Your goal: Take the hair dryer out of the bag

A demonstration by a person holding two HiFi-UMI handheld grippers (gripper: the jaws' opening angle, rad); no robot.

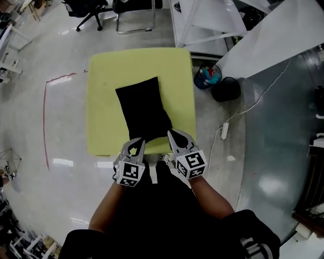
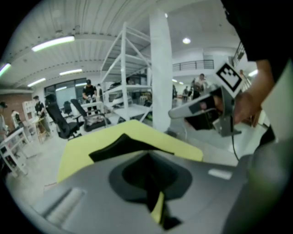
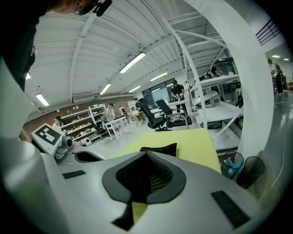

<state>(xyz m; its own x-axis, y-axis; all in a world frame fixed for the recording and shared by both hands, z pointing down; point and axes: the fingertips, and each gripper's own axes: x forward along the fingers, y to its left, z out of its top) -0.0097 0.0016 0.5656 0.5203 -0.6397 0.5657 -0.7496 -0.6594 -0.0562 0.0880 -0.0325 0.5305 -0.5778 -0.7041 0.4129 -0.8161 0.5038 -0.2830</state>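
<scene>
A black cloth bag lies flat on a yellow-green table, its near end by the front edge. No hair dryer shows outside it. My left gripper hovers at the bag's near-left corner and my right gripper at its near-right corner, both shut with nothing between the jaws. In the left gripper view the closed jaws point at the bag, with the right gripper off to the side. The right gripper view looks over its shut jaws toward the bag on the table.
Right of the table stand a bin holding blue and red items and a black bin. A white cable with a power strip runs across the floor. Office chairs and white shelving stand beyond; red tape marks the floor.
</scene>
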